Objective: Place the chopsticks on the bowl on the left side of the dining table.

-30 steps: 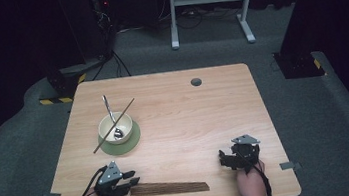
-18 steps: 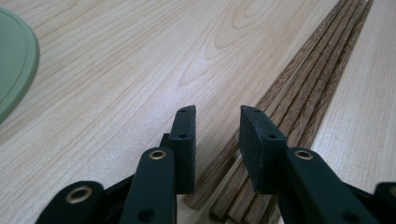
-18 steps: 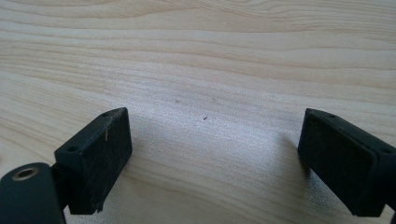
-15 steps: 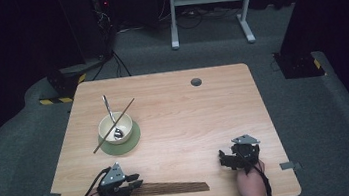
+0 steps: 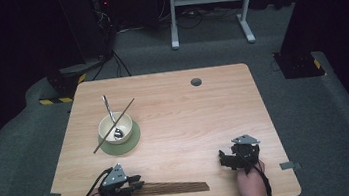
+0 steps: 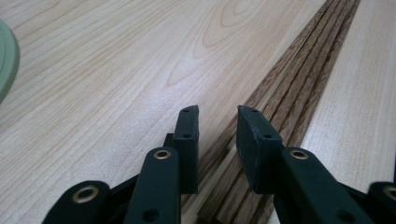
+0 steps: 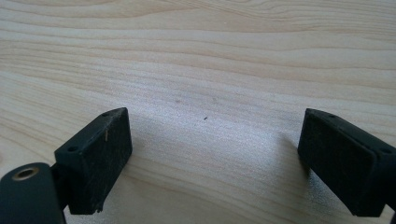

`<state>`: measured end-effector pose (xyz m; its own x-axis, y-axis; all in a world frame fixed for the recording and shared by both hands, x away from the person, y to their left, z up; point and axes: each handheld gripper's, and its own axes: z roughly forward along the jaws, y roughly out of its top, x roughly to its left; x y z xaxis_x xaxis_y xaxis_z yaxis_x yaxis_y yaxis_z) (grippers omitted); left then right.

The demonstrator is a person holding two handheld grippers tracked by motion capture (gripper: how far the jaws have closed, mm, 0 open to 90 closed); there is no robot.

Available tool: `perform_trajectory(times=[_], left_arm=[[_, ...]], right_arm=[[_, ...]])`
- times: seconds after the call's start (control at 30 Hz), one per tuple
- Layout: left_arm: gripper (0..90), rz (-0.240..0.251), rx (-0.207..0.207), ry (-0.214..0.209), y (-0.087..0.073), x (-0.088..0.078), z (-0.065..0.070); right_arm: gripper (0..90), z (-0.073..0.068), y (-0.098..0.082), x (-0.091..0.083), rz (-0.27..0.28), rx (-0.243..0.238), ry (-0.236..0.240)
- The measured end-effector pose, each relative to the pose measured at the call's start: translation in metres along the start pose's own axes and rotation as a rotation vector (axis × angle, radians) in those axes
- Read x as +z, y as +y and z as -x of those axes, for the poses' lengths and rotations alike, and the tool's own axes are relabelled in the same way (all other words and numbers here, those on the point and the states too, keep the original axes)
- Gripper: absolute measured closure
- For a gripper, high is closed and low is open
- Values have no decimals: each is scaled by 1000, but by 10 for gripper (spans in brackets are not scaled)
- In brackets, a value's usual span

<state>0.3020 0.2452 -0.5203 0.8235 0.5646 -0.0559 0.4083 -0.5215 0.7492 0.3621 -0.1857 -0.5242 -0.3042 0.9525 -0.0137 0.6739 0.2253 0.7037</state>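
Chopsticks [image 5: 173,186], lower centre of worktop [image 5: 190,116]: long axis runs rightward from left gripper [image 5: 135,185], jaws narrowing around their left end; right gripper [image 5: 224,158] wide, empty.

bowl [image 5: 114,128] with spoon [image 5: 109,111], green mat [image 5: 134,135]
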Motion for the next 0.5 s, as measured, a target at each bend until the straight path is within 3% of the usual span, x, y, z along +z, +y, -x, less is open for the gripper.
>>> perform_trajectory(times=[0.3,0.5], left_arm=[[722,8,-39,12,-1,2,-7],[769,8,-13,11,1,3,-4]], right_arm=[[95,0,0,0,-1,0,1],[95,0,0,0,-1,0,1]])
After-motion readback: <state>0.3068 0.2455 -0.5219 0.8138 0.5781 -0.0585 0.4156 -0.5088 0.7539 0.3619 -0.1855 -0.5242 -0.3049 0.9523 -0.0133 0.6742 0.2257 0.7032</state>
